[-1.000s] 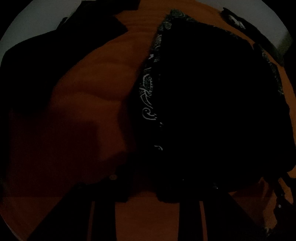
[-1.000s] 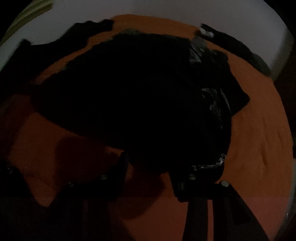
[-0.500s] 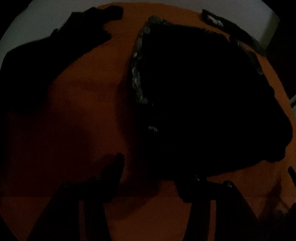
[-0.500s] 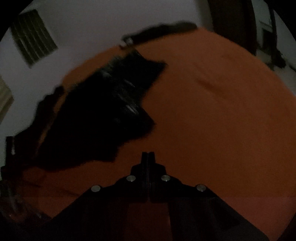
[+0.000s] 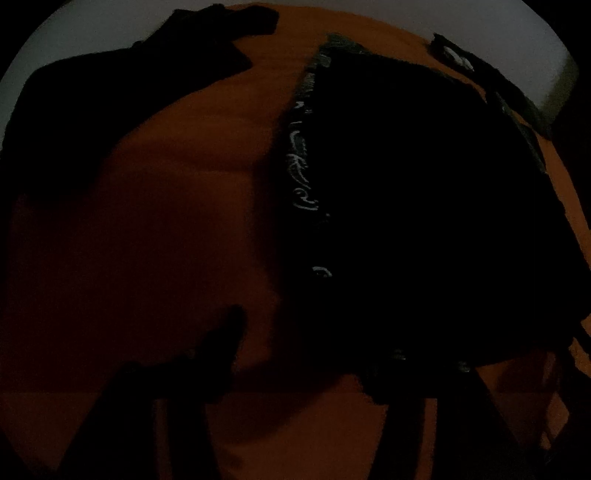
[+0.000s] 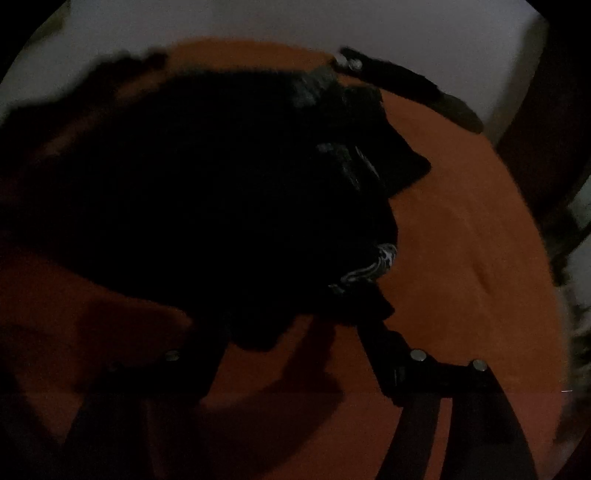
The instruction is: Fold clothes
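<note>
left hand-held gripper (image 5: 303,354): jaws apart and opening. its left finger stands over the bare orange bed cover (image 5: 166,221); its right finger is lost against the near edge of the black garment (image 5: 424,203), and contact there cannot be told in the dark view.

right hand-held gripper (image 6: 291,332): jaws apart and opening. the near hem of the same black garment (image 6: 203,184) lies between the fingers; the pads do not appear to press on it.

the garment lies spread on the orange bed cover (image 6: 461,258), ahead of both grippers. a pale swirl-patterned border (image 5: 301,173) runs along its left edge in the left wrist view; patterned patches (image 6: 373,267) show at its right side in the right wrist view.

further off, a second dark garment (image 5: 110,96) lies at the far left of the cover, apart from the first. a dark strap-like item (image 6: 413,88) lies at the far right edge. beyond it is a pale wall (image 6: 295,26).
</note>
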Action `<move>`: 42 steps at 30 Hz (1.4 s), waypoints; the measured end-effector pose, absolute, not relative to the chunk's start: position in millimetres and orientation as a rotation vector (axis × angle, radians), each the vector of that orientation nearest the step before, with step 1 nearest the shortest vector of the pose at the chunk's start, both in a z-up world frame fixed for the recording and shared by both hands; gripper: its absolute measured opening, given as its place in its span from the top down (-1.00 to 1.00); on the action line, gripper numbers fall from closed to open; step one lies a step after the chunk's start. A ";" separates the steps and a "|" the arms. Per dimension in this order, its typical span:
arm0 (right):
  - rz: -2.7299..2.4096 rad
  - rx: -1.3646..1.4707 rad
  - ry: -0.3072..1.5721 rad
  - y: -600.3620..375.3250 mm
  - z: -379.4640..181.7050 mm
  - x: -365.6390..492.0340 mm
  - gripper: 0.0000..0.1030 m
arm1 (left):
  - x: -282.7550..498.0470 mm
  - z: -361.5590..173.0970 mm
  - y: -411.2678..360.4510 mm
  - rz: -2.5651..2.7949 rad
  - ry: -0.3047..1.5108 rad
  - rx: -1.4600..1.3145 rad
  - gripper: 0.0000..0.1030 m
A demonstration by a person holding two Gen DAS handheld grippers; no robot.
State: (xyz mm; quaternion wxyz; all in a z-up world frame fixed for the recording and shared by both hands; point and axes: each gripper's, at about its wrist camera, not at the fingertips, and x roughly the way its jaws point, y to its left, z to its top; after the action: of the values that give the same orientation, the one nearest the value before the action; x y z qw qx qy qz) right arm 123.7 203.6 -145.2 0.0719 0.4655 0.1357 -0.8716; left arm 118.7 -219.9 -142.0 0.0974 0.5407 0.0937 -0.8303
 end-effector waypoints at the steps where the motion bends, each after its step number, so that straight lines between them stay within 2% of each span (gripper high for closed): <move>1: -2.654 1.381 0.283 215.8 -139.8 120.6 -0.04 | 120.1 -139.8 -222.7 -2.453 0.280 1.579 -0.18; 2: -2.692 1.342 0.107 233.3 -130.4 119.4 0.30 | 123.0 -134.4 -226.1 -2.473 0.317 1.540 -0.18; 4: -2.725 1.209 -0.326 275.0 -110.7 128.4 0.32 | 133.0 -114.6 -234.8 -2.578 0.495 1.406 -0.18; 5: -2.729 1.168 -0.430 287.3 -104.9 133.3 0.28 | 135.2 -103.7 -235.4 -2.629 0.535 1.342 -0.19; 6: -2.744 1.170 -0.411 289.5 -103.3 136.7 0.17 | 131.8 -96.1 -227.9 -2.669 0.446 1.303 -0.18; 8: -2.772 1.173 -0.373 294.0 -100.1 143.5 0.16 | 121.8 -95.3 -203.2 -2.687 0.141 1.281 -0.18; 10: -2.768 1.244 -0.354 295.1 -107.1 143.1 0.16 | 118.3 -108.1 -194.2 -2.680 0.052 1.359 -0.18; 13: -2.770 1.336 -0.389 299.9 -116.8 133.8 0.15 | 113.4 -118.8 -185.5 -2.621 0.088 1.458 -0.18; 15: -2.780 1.396 -0.393 299.8 -125.3 120.9 -0.09 | 113.4 -124.6 -182.0 -2.546 0.158 1.528 -0.18; 17: -2.760 1.459 -0.394 290.1 -140.9 104.5 -0.14 | 96.4 -132.1 -182.9 -2.492 0.214 1.560 -0.18; 19: -2.748 1.485 -0.399 285.7 -148.6 88.8 -0.13 | 81.4 -125.0 -187.4 -2.491 0.266 1.534 -0.10; 21: -2.782 1.398 -0.464 290.5 -134.4 81.5 0.06 | 62.4 -99.5 -192.6 -2.548 0.372 1.522 0.07; 23: -2.875 1.215 -0.465 293.7 -92.3 86.1 0.08 | 49.8 -56.4 -200.5 -2.623 0.422 1.473 0.07; 25: -2.906 1.071 -0.415 295.7 -40.4 74.4 0.07 | 12.2 7.6 -208.4 -2.688 0.363 1.383 0.05; 26: -2.893 1.044 -0.368 293.8 -15.0 60.6 -0.05 | -9.3 40.9 -211.9 -2.713 0.331 1.337 0.03; 29: -2.865 1.015 -0.250 278.4 68.0 2.4 -0.05 | -93.3 145.6 -217.7 -2.732 0.351 1.230 0.03; 31: -2.919 0.944 -0.259 269.9 126.2 -39.8 0.05 | -142.2 207.0 -208.2 -2.714 0.336 1.166 0.03; 32: -2.951 0.901 -0.279 265.8 159.2 -63.5 0.20 | -161.5 236.3 -205.0 -2.698 0.324 1.135 0.03; 35: -2.996 0.839 -0.327 259.9 250.3 -125.9 0.31 | -206.1 326.2 -194.6 -2.649 0.336 1.053 0.06; 38: -3.004 0.805 -0.379 263.4 343.1 -175.1 0.32 | -207.9 421.1 -185.9 -2.640 0.374 0.939 0.07; 42: -2.971 0.823 -0.279 258.3 442.3 -221.5 0.32 | -231.8 515.3 -159.7 -2.622 0.200 0.752 0.02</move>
State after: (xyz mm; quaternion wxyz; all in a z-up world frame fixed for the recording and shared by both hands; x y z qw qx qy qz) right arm -221.5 258.3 442.3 0.0229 0.2657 -0.0902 -0.9596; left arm -231.8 -159.7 515.3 0.2018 0.2692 0.0715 -0.9390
